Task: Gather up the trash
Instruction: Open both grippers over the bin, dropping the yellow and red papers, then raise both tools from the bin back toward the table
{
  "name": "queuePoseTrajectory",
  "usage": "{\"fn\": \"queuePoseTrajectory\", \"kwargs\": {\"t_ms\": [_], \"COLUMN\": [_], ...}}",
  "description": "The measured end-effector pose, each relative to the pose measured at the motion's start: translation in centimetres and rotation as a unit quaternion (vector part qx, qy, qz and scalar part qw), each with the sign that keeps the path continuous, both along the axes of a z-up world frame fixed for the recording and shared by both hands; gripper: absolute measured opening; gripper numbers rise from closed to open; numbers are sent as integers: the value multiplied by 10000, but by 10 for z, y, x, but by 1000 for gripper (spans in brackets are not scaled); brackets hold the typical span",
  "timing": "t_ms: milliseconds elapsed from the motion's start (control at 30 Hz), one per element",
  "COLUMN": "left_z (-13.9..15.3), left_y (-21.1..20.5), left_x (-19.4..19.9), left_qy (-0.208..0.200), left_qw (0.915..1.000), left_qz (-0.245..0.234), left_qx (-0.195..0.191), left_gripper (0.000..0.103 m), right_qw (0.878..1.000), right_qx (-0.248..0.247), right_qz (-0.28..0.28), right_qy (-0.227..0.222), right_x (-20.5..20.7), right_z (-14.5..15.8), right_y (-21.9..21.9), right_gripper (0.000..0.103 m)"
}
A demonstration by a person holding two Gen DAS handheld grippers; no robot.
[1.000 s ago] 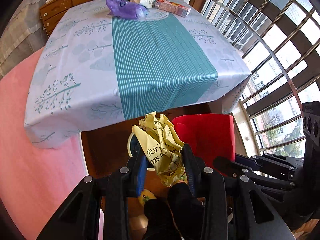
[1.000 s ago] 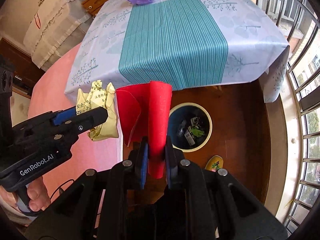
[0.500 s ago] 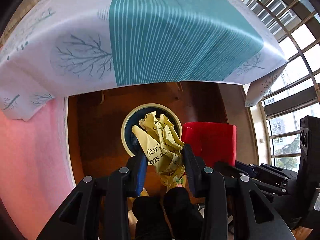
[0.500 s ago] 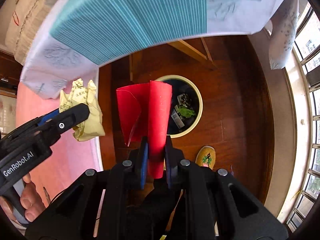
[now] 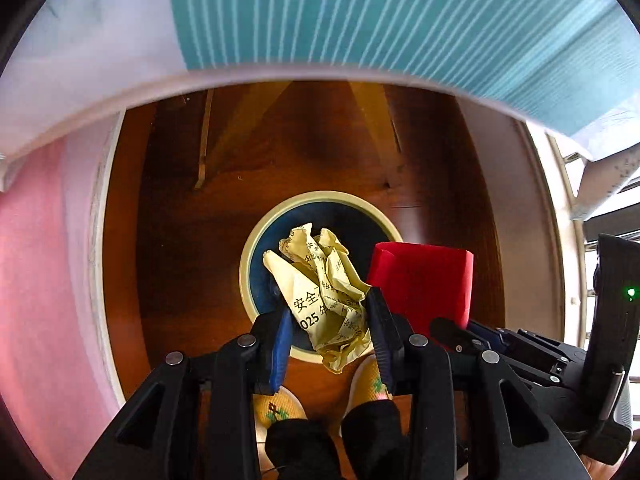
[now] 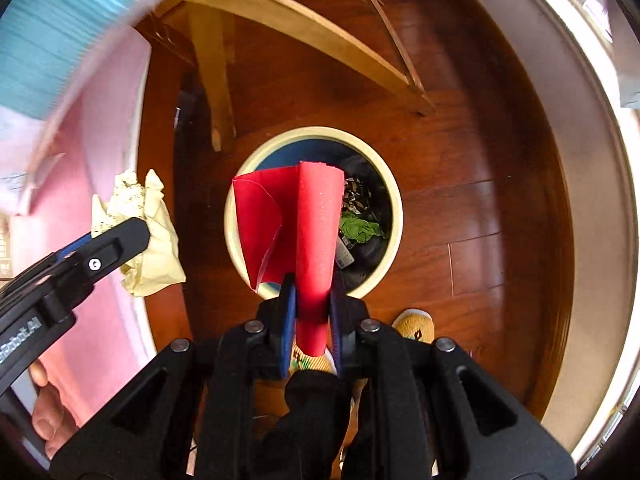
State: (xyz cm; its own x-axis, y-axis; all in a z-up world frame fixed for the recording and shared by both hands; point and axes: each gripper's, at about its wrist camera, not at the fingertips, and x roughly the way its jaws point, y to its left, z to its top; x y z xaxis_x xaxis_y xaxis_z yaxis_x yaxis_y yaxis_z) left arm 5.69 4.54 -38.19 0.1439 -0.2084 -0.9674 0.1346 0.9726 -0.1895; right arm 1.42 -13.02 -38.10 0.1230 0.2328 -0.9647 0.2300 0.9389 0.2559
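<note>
Left wrist view: the left claw [image 5: 330,322] is clenched on a crumpled yellow paper [image 5: 324,288] printed with black characters, held above the round trash bin [image 5: 256,240], which stands on the wooden floor [image 5: 180,240] under the draped teal-striped tablecloth [image 5: 360,12]. Just to the right, the folded red paper [image 5: 424,280] sits in the other tool. In the right wrist view, the right claw [image 6: 314,304] grips that red paper [image 6: 316,224] upright over the bin [image 6: 394,216], whose dark inside holds a green scrap [image 6: 360,229] and other litter. The left claw [image 6: 120,240] with its yellow paper [image 6: 156,240] shows at the left, beside the bin's rim. Yellow slippers [image 6: 414,324] show near the bin.
</note>
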Motion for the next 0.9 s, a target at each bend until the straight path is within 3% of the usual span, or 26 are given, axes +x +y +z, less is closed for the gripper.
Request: {"fn": "queuePoseTrajectory", "kwargs": {"t_ms": [167, 267, 333, 400, 467, 667, 900], "left_z": [-50, -72, -83, -92, -99, -107, -90], "left_y": [-2, 0, 2, 5, 11, 22, 21], "left_x": [10, 16, 20, 24, 28, 31, 25], "left_qy": [100, 104, 162, 137, 116, 102, 56], "left_qw": [9999, 9998, 9998, 9999, 9998, 9995, 9992], "left_qz": [-32, -28, -48, 31, 54, 83, 122], "left_qx": [110, 144, 86, 85, 149, 304, 387], "left_gripper": [38, 47, 77, 89, 91, 93, 93], "right_qw": [9999, 9998, 9999, 9999, 9999, 9998, 9994], "right_qx": [20, 69, 93, 94, 111, 41, 36], "right_qz": [123, 142, 113, 58, -51, -216, -336], "right_qy": [-16, -90, -76, -11, -13, 27, 37], "right_x": [18, 29, 33, 38, 41, 43, 37], "right_z": [-45, -64, -73, -84, -91, -104, -97], "right_y": [6, 7, 7, 4, 0, -9, -18], "right_gripper": [13, 14, 23, 38, 46, 48, 48]}}
